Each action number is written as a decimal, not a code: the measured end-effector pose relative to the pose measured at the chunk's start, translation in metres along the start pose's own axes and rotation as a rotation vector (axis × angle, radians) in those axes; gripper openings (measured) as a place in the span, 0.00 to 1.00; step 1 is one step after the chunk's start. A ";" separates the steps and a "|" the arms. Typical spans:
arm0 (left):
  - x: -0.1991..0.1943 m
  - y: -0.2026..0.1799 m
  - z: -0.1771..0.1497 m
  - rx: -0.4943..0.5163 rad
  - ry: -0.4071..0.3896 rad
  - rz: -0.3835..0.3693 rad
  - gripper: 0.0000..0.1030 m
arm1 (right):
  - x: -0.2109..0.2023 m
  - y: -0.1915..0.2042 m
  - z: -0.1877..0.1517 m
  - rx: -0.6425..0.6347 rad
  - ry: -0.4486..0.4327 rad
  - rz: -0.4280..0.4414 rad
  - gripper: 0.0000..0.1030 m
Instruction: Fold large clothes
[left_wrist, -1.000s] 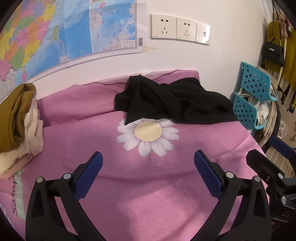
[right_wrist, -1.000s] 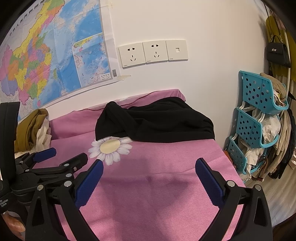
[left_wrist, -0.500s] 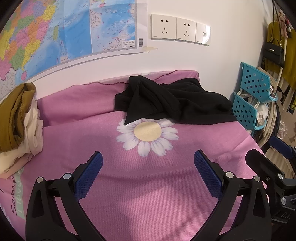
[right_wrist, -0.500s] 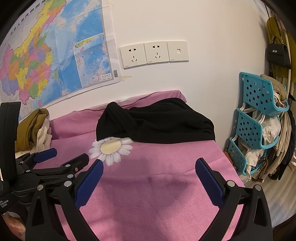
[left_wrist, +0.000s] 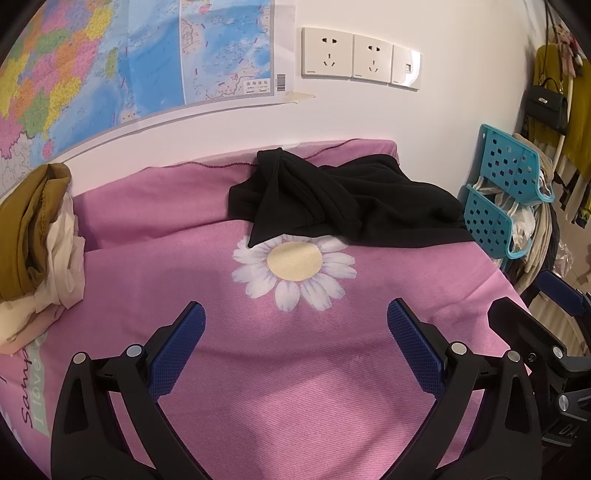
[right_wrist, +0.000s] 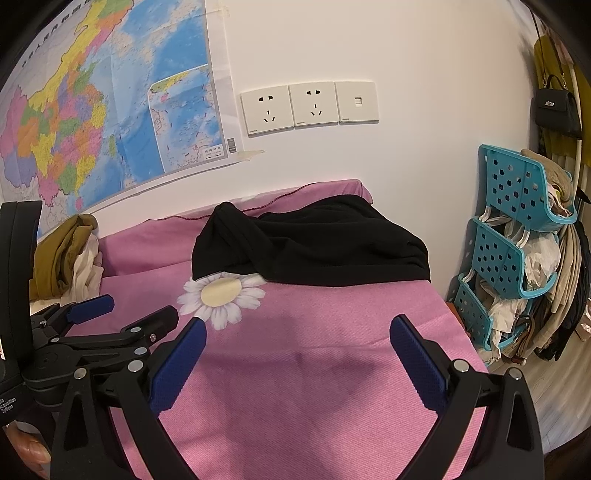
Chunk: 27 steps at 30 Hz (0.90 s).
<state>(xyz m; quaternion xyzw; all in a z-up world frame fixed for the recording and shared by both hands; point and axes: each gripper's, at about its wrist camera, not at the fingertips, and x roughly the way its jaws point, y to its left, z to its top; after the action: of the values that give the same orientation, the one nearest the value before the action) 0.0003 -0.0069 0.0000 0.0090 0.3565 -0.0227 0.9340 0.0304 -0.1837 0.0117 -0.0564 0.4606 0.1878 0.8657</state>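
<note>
Two claws hover over a pink bed cover: the left claw (left_wrist: 294, 325) with its blue-padded fingers (left_wrist: 177, 350) spread wide and nothing between them, the right claw (right_wrist: 298, 343) likewise wide apart and empty, both above bare cloth. In the right wrist view the left claw (right_wrist: 122, 314) shows at the lower left, beside the right one.

The daisy print (left_wrist: 293, 264) on the pink bed cover (left_wrist: 295, 387) serves as the marker. It lies just beyond the left claw's fingertips. A crumpled black garment (left_wrist: 343, 206) sits directly behind the daisy, its lower edge overlapping the top petals, and spreads from there toward the cover's far right corner. Well to the left of the daisy, at the cover's edge, rests a heap of mustard and cream clothes (left_wrist: 37, 236). On the wall above the daisy hang a coloured map (left_wrist: 110, 66) and a row of white sockets (left_wrist: 360, 59). To the daisy's right, off the bed, stands a turquoise basket rack (right_wrist: 517, 236) stuffed with bags and clothing.
</note>
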 end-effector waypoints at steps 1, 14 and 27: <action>0.000 0.000 0.000 -0.001 -0.001 -0.001 0.95 | 0.000 0.000 0.000 0.000 0.000 0.001 0.94; 0.002 0.002 0.001 -0.002 0.004 -0.004 0.95 | 0.002 0.002 0.000 -0.011 0.001 0.003 0.94; 0.006 0.000 0.002 -0.008 0.014 0.002 0.95 | 0.006 0.004 0.008 -0.035 0.002 0.007 0.94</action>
<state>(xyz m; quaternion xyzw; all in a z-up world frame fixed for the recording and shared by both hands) 0.0062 -0.0070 -0.0030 0.0059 0.3631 -0.0204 0.9315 0.0382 -0.1763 0.0117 -0.0701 0.4584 0.1987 0.8634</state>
